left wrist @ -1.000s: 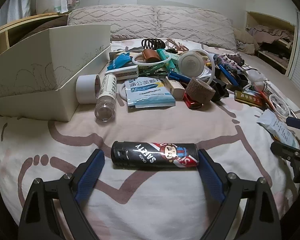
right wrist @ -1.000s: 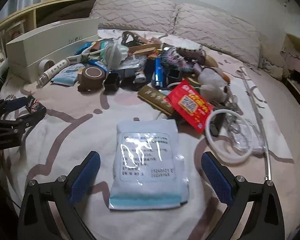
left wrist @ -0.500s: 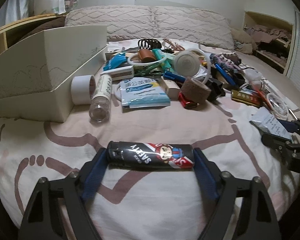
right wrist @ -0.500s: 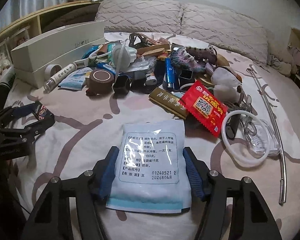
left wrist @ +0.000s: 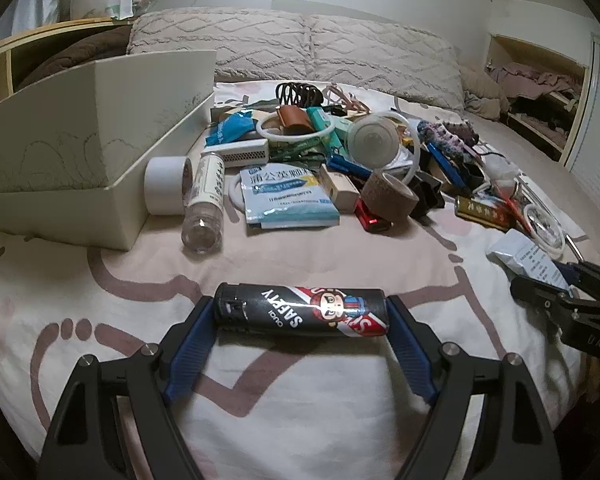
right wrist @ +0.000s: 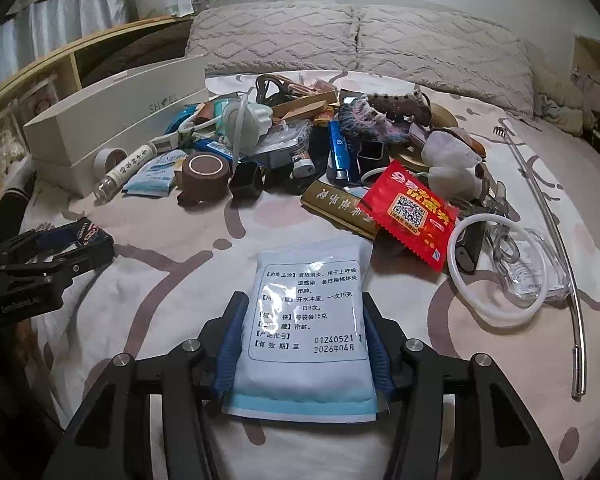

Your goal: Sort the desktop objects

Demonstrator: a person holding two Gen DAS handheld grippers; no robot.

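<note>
A black lighter (left wrist: 300, 314) with a cartoon print and the word SAFETY lies crosswise on the bedsheet. My left gripper (left wrist: 300, 310) is shut on it, a blue pad at each end. A white medicine sachet (right wrist: 310, 320) with a blue bottom edge sits lengthwise between the blue pads of my right gripper (right wrist: 305, 316). Those jaws are closing, and the pads press on the sachet's two long sides. The left gripper (right wrist: 56, 248) with the lighter (right wrist: 90, 232) shows at the left of the right wrist view. The right gripper (left wrist: 568, 292) appears at the right edge of the left wrist view.
A cream open box (left wrist: 100, 128) stands at the back left. Beyond both grippers is a pile: a white tape roll (left wrist: 164, 190), a clear bottle (left wrist: 206, 204), a brown bandage roll (right wrist: 204, 174), a red packet (right wrist: 410, 212), a white ring (right wrist: 500, 264) and a metal rod (right wrist: 556, 240). Pillows (left wrist: 300, 44) lie behind.
The left jaws came in onto the two ends of the lighter. The right jaws, wide apart before, closed onto the sides of the white sachet.
</note>
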